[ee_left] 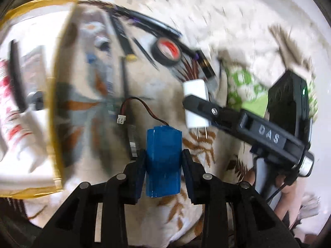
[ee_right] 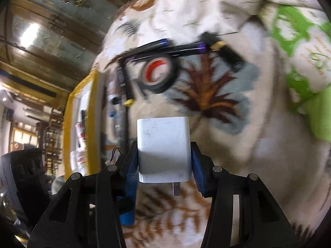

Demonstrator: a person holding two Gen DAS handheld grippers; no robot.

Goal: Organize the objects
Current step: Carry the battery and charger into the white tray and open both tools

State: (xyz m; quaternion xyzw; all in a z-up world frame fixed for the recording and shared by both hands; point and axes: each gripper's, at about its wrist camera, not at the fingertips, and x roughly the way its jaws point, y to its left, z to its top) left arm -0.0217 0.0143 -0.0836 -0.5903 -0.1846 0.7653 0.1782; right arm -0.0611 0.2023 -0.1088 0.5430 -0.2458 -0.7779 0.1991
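- Left gripper [ee_left: 163, 165]: its fingers [ee_left: 139, 165] pinch a blue battery pack [ee_left: 163, 161] from both sides. The pack stands upright between the pads, lifted above a leaf-patterned bedspread [ee_left: 217, 20].
- Battery lead: a red-and-black wire [ee_left: 144, 107] arcs from the top of the pack to a small white connector [ee_left: 119, 120]. The right wrist view shows only a scrap of this wire, low and left of the charger.
- Right gripper [ee_right: 164, 161]: its fingers [ee_right: 130, 165] pinch a white wall charger [ee_right: 163, 148] by its two sides; one metal prong [ee_right: 176, 188] points toward the camera.
- Left wrist view only: the right gripper [ee_left: 193, 101] appears from the side, on the right, lettered "DAS", holding the same charger [ee_left: 195, 103] with both prongs pointing near.
- Far on the bedspread, in both views: a roll of black tape [ee_right: 159, 73] with a red-and-white core, and dark pens [ee_right: 165, 48] lying just beyond it. A yellow-tipped stick [ee_right: 127, 95] lies left of the roll.
- Left side: a box with yellow taped edges [ee_left: 54, 103] holds a white tube with red print [ee_left: 10, 107]. The left wrist view shows its interior near and large; the right wrist view shows it small and edge-on.
- Right wrist view only: a room with wooden, glazed panels [ee_right: 51, 31] fills the far left.
- Motion blur softens both views.
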